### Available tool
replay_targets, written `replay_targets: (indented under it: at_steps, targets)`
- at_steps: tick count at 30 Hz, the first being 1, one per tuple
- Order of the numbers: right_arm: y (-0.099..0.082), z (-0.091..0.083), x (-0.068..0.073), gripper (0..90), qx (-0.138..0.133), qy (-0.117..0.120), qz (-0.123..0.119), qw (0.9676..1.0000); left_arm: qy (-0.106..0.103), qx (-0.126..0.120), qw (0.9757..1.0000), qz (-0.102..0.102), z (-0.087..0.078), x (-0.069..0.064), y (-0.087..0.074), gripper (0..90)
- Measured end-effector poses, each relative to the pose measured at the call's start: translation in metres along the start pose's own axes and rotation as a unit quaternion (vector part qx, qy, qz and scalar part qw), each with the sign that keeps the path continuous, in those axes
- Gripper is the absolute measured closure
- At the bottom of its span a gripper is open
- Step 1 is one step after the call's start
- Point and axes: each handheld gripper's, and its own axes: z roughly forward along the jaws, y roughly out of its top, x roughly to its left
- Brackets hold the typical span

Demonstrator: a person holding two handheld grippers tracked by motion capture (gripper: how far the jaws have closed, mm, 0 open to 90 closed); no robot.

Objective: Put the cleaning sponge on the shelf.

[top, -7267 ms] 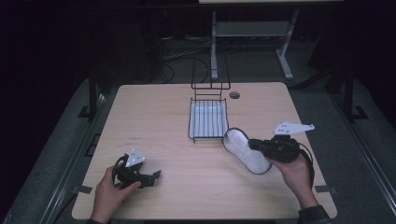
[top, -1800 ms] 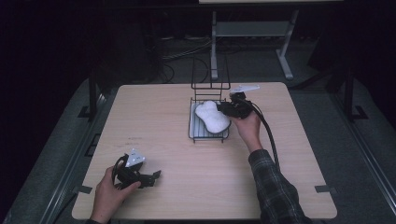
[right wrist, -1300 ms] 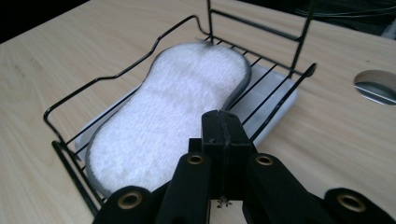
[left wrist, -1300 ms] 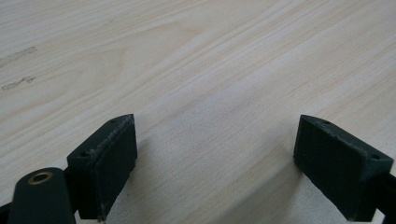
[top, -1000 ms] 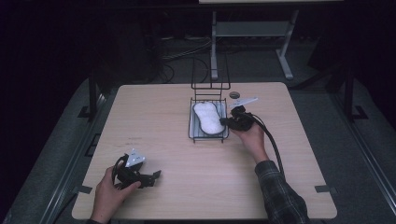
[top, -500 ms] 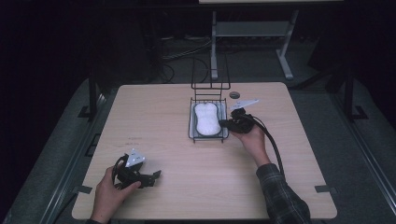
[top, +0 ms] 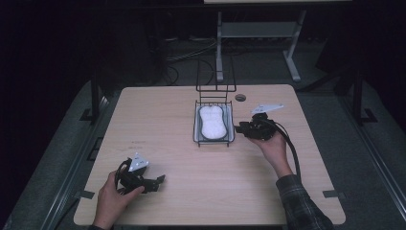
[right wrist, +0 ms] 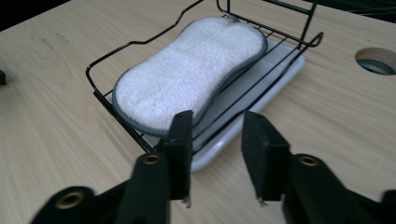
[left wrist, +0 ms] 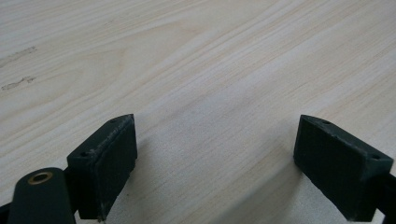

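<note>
A white peanut-shaped scrubbing pad (top: 213, 120) with a grey edge lies flat in a black wire rack (top: 196, 125) that stands on a white tray. In the right gripper view the pad (right wrist: 187, 70) rests across the rack's wires (right wrist: 100, 95), just beyond my right gripper (right wrist: 217, 140). My right gripper (top: 239, 128) sits at the rack's right side; its jaws have just been opening, with nothing between them. At the table's front left, my left gripper (top: 158, 181) rests low over the bare wood, its jaws (left wrist: 215, 158) wide open and empty.
The rack's tall wire back (top: 215, 81) rises at its far end. A round cable hole (top: 240, 97) lies in the tabletop right of it. The wooden table (top: 158, 124) ends in dark floor on all sides; a cable trails from the right gripper along the forearm.
The right gripper carried the pad from the table's right into the rack, laid it flat, then let go and drew back to the right. The left gripper kept still.
</note>
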Motion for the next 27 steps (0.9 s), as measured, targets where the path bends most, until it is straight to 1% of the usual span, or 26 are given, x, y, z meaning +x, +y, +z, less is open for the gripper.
replay_targets:
  at_steps: [3,6,8,11,19,25,26,27]
  targets:
    - [-0.006,-0.008,-0.001,51.6,0.001,-0.007,0.003,1.0000,0.000,0.000,1.0000,0.000,0.000,0.000,0.000,12.7]
    - [-0.013,-0.016,-0.001,44.5,0.004,-0.015,0.003,0.9999,0.000,0.000,1.0000,0.000,0.000,0.000,0.000,12.7]
    - [-0.017,-0.021,-0.001,41.8,0.011,-0.017,0.008,0.9998,0.000,0.000,1.0000,0.000,0.000,0.000,0.000,12.7]
    - [-0.023,-0.028,-0.001,39.3,0.017,-0.026,0.001,0.9995,0.000,0.000,1.0000,0.000,0.000,0.000,0.000,12.7]
    - [-0.043,-0.049,0.004,36.9,0.033,-0.041,0.002,0.9986,0.000,0.000,1.0000,0.000,0.000,0.000,0.000,12.7]
    - [-0.059,-0.069,0.008,32.8,0.032,-0.054,0.002,0.9980,0.000,0.000,1.0000,0.000,0.000,0.000,0.000,12.7]
    - [-0.062,-0.072,0.008,31.8,0.033,-0.054,0.006,0.9980,0.000,0.000,1.0000,0.000,0.000,0.000,0.000,12.7]
    - [-0.064,-0.075,0.007,29.6,0.042,-0.054,0.010,0.9976,0.000,0.000,1.0000,0.000,0.000,0.000,0.000,12.7]
